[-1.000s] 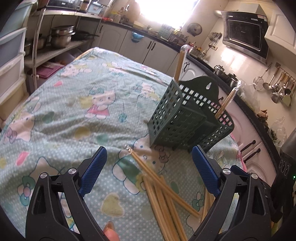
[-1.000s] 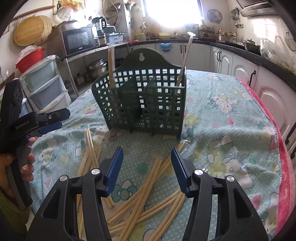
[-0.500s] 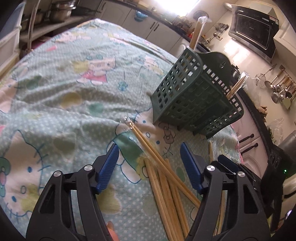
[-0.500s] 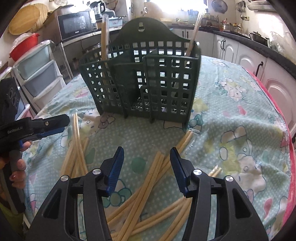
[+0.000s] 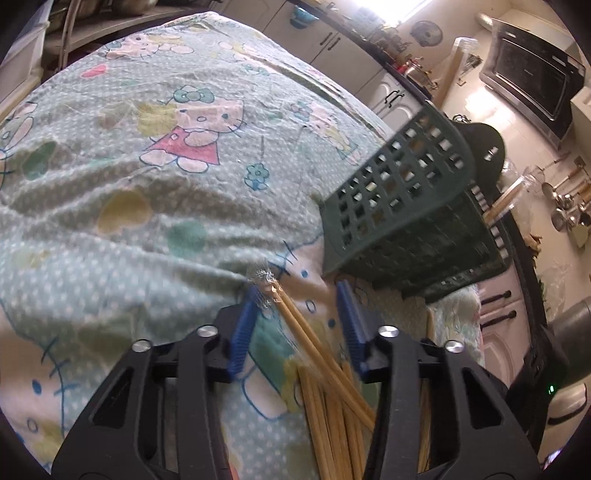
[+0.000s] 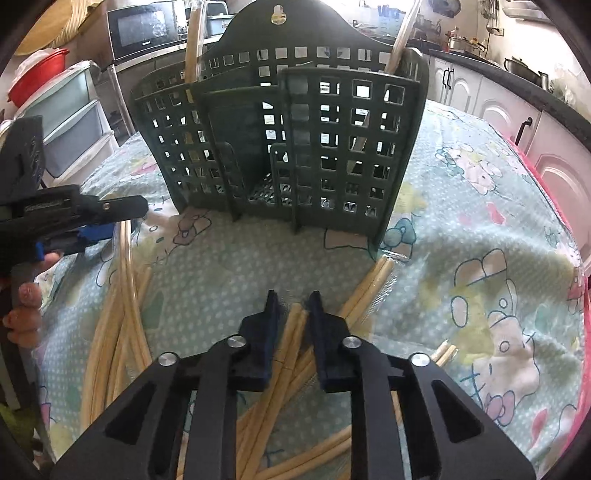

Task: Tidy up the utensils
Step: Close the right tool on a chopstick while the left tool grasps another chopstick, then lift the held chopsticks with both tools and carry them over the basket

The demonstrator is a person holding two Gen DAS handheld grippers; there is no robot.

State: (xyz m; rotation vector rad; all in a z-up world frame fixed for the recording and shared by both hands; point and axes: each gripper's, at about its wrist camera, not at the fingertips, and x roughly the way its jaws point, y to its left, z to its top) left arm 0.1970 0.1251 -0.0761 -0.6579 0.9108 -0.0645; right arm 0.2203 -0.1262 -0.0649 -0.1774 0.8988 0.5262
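A dark green slotted utensil holder (image 5: 399, 206) (image 6: 280, 140) stands on the table, with wrapped chopsticks (image 6: 192, 48) upright in its back corners. Several loose bamboo chopsticks (image 6: 122, 332) lie on the cloth in front of it. My left gripper (image 5: 297, 321) points down at the table, its jaws closing around a plastic-wrapped pair of chopsticks (image 5: 295, 321) that lies near the left pad; a gap remains on the right. My right gripper (image 6: 294, 314) is closing too, its pads tight against another pair of chopsticks (image 6: 295, 328). The left gripper (image 6: 92, 221) also shows at the right wrist view's left edge.
A teal cartoon-print tablecloth (image 5: 147, 184) covers the table. White kitchen cabinets (image 6: 498, 110) line the far side. A microwave (image 6: 144, 26), plastic drawers (image 6: 70, 122) and a red basin (image 6: 37, 74) stand to the left. A person's fingers (image 6: 26, 310) hold the left gripper's handle.
Both grippers have come down and forward toward the loose chopsticks in front of the holder. Both pairs of jaws have narrowed, the right down onto a pair, the left around a wrapped pair.
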